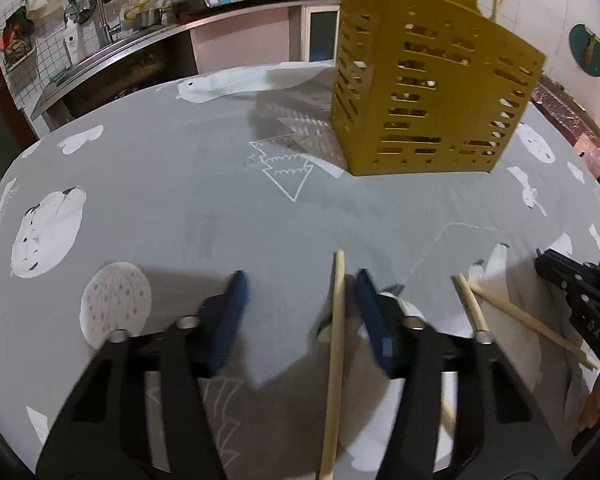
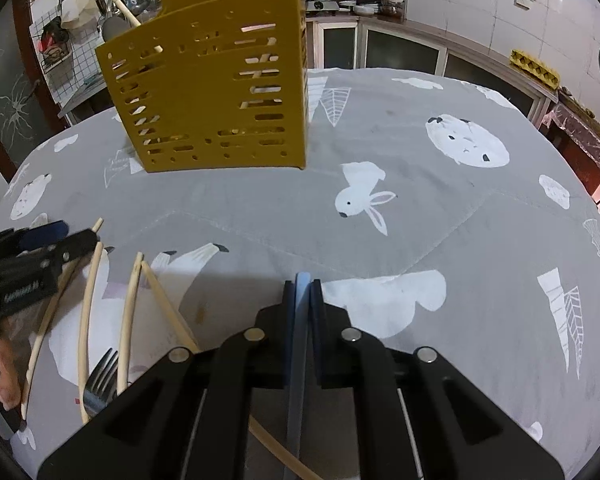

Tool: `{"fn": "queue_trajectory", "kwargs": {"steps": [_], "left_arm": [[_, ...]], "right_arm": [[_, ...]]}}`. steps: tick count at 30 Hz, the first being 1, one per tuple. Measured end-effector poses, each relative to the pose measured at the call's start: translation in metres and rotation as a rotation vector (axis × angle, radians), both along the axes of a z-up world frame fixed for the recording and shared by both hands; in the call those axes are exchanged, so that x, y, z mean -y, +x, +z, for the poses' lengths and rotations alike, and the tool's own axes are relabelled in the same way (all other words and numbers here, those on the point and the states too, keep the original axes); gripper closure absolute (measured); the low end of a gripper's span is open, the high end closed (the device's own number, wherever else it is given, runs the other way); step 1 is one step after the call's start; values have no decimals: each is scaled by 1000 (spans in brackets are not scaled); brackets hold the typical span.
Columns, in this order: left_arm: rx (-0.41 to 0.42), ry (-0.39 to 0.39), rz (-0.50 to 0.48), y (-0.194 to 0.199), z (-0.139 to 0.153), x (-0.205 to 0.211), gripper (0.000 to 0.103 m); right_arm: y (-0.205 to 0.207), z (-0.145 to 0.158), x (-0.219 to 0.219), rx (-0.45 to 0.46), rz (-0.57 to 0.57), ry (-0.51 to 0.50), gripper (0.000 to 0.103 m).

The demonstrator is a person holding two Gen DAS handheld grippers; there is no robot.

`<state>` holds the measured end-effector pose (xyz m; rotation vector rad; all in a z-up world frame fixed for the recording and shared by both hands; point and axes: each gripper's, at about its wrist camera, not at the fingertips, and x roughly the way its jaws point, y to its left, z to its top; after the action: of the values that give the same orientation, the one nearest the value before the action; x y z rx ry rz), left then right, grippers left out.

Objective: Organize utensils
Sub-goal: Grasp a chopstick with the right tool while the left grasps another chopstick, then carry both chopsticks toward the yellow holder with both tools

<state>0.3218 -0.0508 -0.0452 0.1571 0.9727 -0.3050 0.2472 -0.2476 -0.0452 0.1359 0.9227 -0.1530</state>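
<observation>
Gripping pale-blue utensil handle (image 2: 300, 320), right tongs (image 2: 303, 280) clamped shut for carry. Left tongs (image 1: 300, 280) half-open, straddling chopstick (image 1: 336, 340), unpinched. Loose chopsticks (image 2: 128, 320), fork (image 2: 102, 376) at 9 o'clock. Yellow holder (image 2: 220, 92) at 11 o'clock on tabletop (image 2: 460, 220), destination.

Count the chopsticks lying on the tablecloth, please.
4 chopsticks: one under the left gripper, two beside it, one running under the right gripper; more may be hidden.

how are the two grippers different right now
The left gripper has its jaws apart over a chopstick on the cloth, pads not pressing it. The right gripper is shut on a thin light-blue handle. Both are black with blue pads and point down toward the table.
</observation>
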Motion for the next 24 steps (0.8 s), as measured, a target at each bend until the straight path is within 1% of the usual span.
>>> {"fn": "queue_trajectory", "kwargs": {"steps": [1,3,6,8,9,12,14,17,19,21,24], "left_arm": [[-4,2,6,2,-1,0,61],[0,-3,14,1,-1,-1,63],[18,24,3,-3,-1,2,74],[15,21,0,-3,0,2,94],[9,10,4,-3,1,2,98],[9,-8,24,-2,5,-3,99],[37,-5,47,-5,10,-7,99],[70,-43,71,-10,22,-16,99],[104,-74,85,-17,35,-23,99],[142,-88,91,-22,46,-25,99],[237,-112,108,-40,72,-28,99]], "right_arm": [[1,0,0,0,-1,1,95],[2,0,0,2,2,-3,95],[3,0,0,6,7,-4,95],[4,3,2,16,4,11,96],[3,5,2,24,5,15,96],[0,13,2,46,9,13,96],[-3,20,4,67,9,20,96],[-7,33,7,104,7,29,96],[-10,41,9,129,8,32,96],[-13,51,9,158,9,33,96],[-18,63,10,197,10,30,96]]}}
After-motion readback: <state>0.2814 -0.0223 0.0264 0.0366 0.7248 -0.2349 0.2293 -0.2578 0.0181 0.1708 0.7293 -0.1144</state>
